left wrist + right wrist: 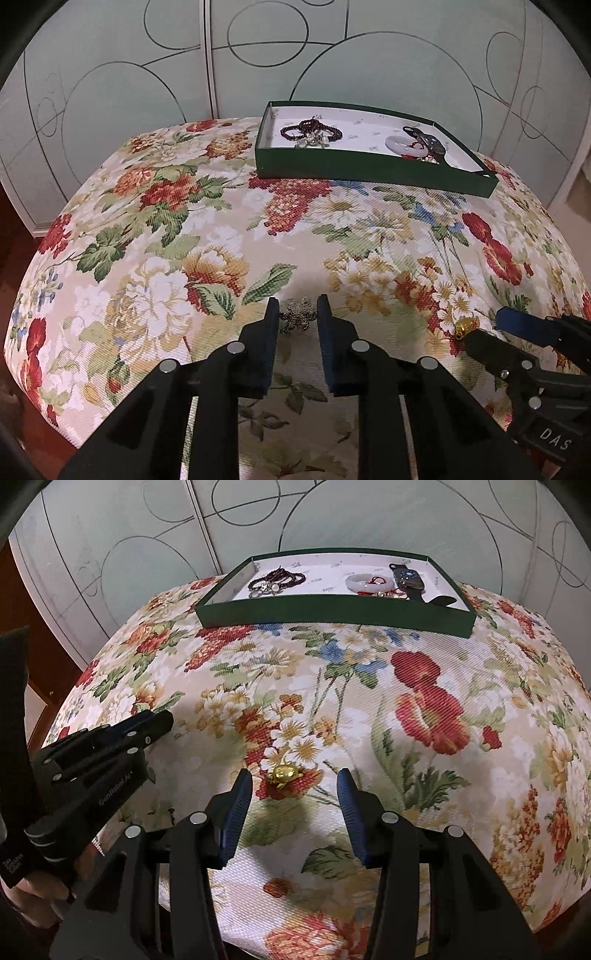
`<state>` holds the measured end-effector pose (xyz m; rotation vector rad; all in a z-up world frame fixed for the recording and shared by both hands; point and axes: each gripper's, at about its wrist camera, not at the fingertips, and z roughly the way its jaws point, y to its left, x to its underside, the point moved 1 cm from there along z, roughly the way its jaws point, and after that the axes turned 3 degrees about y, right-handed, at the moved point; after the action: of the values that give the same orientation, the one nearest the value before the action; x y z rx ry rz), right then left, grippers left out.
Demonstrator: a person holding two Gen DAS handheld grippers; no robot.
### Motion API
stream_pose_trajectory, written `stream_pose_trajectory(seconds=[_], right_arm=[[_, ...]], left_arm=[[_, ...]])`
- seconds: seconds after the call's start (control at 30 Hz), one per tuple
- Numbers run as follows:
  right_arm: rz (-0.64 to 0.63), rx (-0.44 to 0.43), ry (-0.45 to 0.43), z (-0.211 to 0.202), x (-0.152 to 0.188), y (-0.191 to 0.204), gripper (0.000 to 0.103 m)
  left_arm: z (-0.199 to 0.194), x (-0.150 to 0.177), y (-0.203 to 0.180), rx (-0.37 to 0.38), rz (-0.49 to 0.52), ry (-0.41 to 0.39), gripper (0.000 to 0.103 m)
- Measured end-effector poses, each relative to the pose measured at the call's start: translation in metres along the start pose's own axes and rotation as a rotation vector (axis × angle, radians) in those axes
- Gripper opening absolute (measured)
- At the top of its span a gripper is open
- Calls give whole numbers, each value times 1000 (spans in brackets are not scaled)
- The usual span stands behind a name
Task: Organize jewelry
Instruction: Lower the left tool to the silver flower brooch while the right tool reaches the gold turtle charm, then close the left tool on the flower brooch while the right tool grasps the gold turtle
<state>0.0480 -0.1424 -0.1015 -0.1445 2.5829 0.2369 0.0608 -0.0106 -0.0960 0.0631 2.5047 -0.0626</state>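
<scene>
Jewelry pieces, two still loose on the flowered woven cushion [207, 229], one per gripper. Left gripper [297, 314]: jaws closed in to a narrow gap, clamped on a small dull-metal flower-shaped brooch [297, 314] that sits right between the fingertips, low on the near edge of the cushion; pads look touching its two sides, contact partly hidden by the tips. Right gripper [294, 788]: jaws apart, nothing between the pads yet. Small shiny gold turtle-shaped charm [283, 773] lies just ahead of the tips, slightly left of the gap's centre line, a bit nearer the left finger. Charm's long axis runs roughly left-right, across the gap, so probably a short push forward and down brings the pads beside it. Right gripper is clearly the nearer one to the charm; the left is off to its left.

Farther out: dark green shallow cardboard tray with white lining [332, 614] at the far side of the cushion, well apart from both grippers. Inside, dark red bead bracelets [277, 579] at left, pale jade bangle [364, 582] and black smartwatch [408, 579] at right. Middle of the tray looks free for the next drop.
</scene>
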Motion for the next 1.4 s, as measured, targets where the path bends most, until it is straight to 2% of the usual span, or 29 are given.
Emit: stream_pose_trajectory(seconds=[0.3,0.43,0.67,1.4], right_arm=[[-39,29,-1,8,0,8,47],[-58,57,-8,9,1,8,41],[-69,81,-19,10,1,6,21],[-39,86,-31,4,-1,-2,20]], left_arm=[[2,1,1,3,-8,9,21],[3,1,3,3,-13,9,21],[3,1,6,5,-22,11,21],[5,-3,6,8,-20,15,21]])
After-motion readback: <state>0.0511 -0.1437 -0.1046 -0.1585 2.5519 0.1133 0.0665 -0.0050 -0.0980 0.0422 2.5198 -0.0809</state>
